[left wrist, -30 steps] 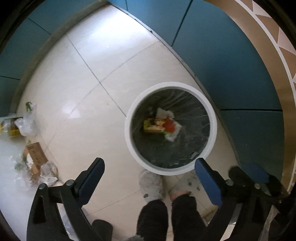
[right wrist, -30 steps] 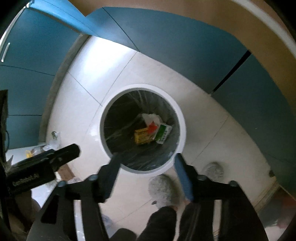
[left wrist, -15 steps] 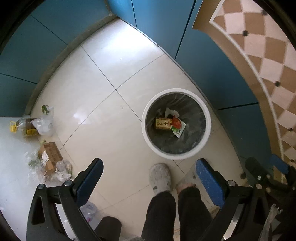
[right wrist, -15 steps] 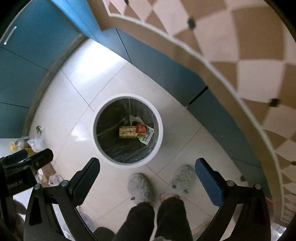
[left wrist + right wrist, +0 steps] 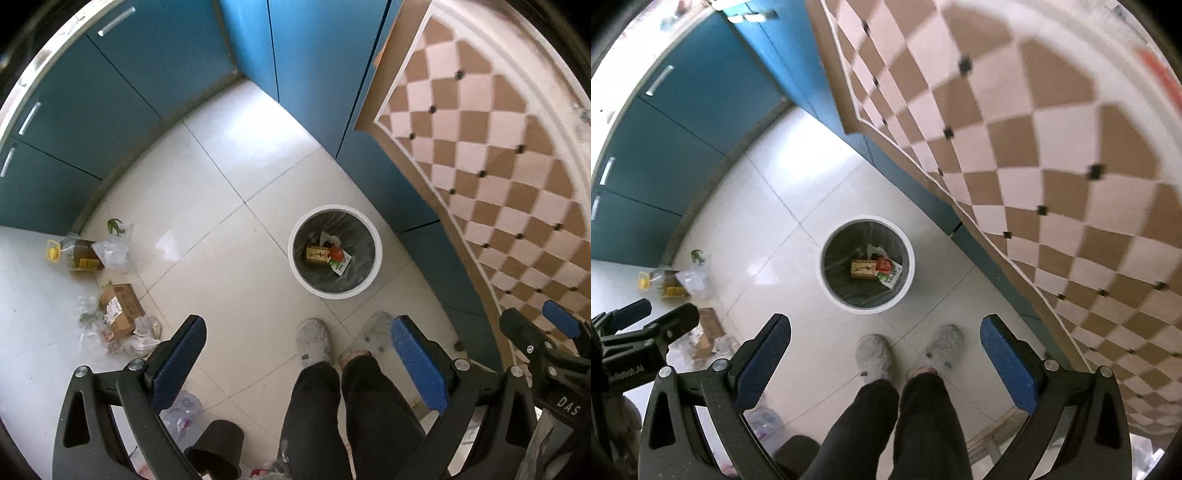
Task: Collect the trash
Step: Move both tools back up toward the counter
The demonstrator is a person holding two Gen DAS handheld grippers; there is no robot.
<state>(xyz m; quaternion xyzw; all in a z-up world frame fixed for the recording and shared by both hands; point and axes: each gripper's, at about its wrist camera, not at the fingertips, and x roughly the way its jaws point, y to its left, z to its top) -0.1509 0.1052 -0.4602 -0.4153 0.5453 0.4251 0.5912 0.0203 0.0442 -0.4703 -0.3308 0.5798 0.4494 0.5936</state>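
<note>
A round white trash bin (image 5: 373,273) (image 5: 911,275) with a dark liner stands on the pale tiled floor far below both grippers. Inside lie a yellow-brown box (image 5: 317,255) (image 5: 863,268) and a red, green and white wrapper (image 5: 339,260) (image 5: 888,272). My left gripper (image 5: 301,360) points straight down, open, nothing between its blue pads. My right gripper (image 5: 886,356) is likewise open and empty, high above the bin. Loose trash lies at the left: a cardboard box (image 5: 120,311), crumpled plastic (image 5: 146,338), a clear bag (image 5: 112,253) and an oil bottle (image 5: 75,256).
A person's legs in dark trousers (image 5: 332,417) and grey slippers (image 5: 313,341) stand just in front of the bin. Blue cabinets (image 5: 122,85) line the far side; a brown and pink checkered wall (image 5: 491,147) is at the right. A dark pot (image 5: 218,446) and plastic bottle (image 5: 181,408) sit nearby.
Both grippers have risen far above the bin, which looks much smaller now. The right gripper's jaws widened from part-open to full width. The trash stayed in the bin.
</note>
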